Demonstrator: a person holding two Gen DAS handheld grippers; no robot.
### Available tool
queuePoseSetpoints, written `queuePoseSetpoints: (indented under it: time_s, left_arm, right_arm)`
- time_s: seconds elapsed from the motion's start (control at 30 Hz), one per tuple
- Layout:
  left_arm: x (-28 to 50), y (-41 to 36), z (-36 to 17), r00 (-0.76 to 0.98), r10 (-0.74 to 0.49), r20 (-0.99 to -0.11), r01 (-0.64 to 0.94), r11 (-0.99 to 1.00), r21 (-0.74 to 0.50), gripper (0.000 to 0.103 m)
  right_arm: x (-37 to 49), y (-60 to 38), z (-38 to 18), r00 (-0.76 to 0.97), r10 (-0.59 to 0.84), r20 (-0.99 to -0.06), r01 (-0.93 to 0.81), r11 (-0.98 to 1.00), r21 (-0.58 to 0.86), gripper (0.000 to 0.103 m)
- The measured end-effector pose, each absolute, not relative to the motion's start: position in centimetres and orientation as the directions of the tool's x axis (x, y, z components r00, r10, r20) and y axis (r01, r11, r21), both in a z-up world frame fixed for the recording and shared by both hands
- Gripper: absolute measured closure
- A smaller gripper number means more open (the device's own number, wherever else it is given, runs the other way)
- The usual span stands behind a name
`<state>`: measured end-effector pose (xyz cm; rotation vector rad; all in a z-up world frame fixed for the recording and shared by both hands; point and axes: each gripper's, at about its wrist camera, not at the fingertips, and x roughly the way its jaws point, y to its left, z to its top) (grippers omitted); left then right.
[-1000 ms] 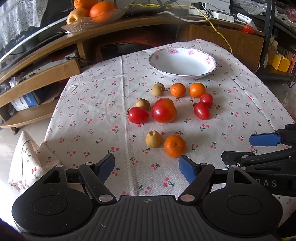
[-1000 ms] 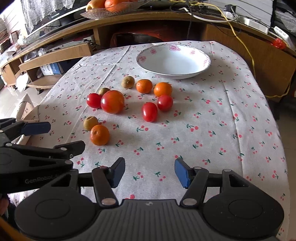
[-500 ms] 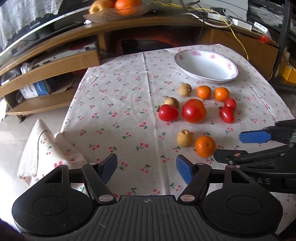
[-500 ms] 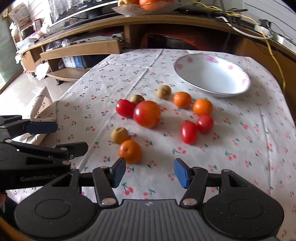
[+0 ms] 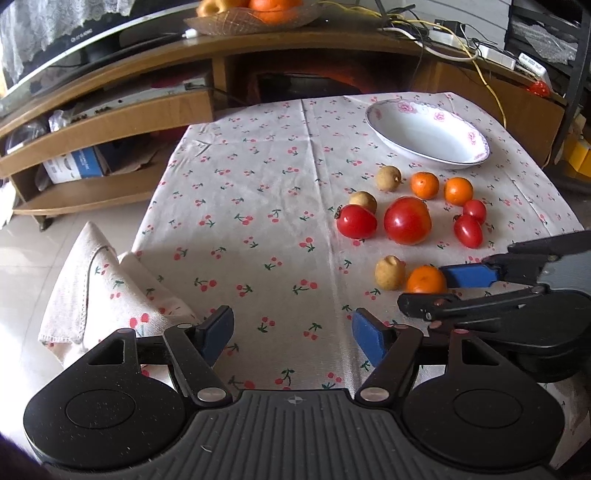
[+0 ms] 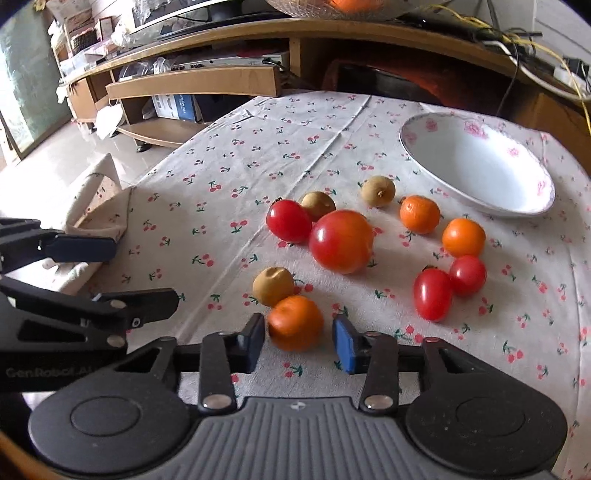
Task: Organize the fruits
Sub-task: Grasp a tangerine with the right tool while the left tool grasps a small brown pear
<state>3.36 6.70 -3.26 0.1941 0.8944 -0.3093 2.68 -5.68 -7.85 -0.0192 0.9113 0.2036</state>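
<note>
A table covered by a cherry-print tablecloth (image 5: 258, 206) is shown from two wrist cameras. The near edge of the cloth is hidden behind each gripper body. A glass dish of fruit (image 5: 255, 14) on the wooden shelf behind is cut off by the top of both views.

The right gripper (image 6: 298, 341) is seen with its blue-padded fingers spread apart on either side of the nearest orange (image 6: 295, 322); the left pad is just beside the fruit, and contact cannot be made out. In the left wrist view, the lower part of this orange (image 5: 425, 279) is hidden by the right gripper's lower finger. A small brown fruit (image 6: 273, 286) touches the orange on its far left side.

The left gripper (image 5: 291, 334) is held with fingers apart over bare cloth.

An oblong red tomato (image 6: 432, 294) lies with its long axis running away from the camera, stem end farthest. A white floral plate (image 6: 476, 162) sits empty at far right.
</note>
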Motion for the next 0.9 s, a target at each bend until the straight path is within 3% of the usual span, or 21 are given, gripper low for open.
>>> queuePoseSetpoints:
  time_s: [0.53, 0.77, 0.9]
  left_arm:
    - [4.6, 0.9, -4.8, 0.55, -0.252, -0.796, 0.508, 0.858, 0.08, 0.03]
    - [5.9, -0.7, -6.1, 0.526, -0.263, -0.809, 0.52, 0.852, 0.061, 0.038]
    - [6.1, -0.9, -6.0, 0.515, -0.277, -0.812, 0.521, 0.853, 0.039, 0.049]
  right_arm:
    - [0.6, -11.0, -6.5, 0.605, 0.108, -0.789, -0.045, 0.994, 0.101, 0.071]
    - [-0.1, -12.3, -6.4, 0.603, 0.103, -0.791, -0.018, 0.993, 0.116, 0.071]
    - [-0.3, -12.9, -6.3, 0.603, 0.1, -0.792, -0.001, 0.992, 0.125, 0.071]
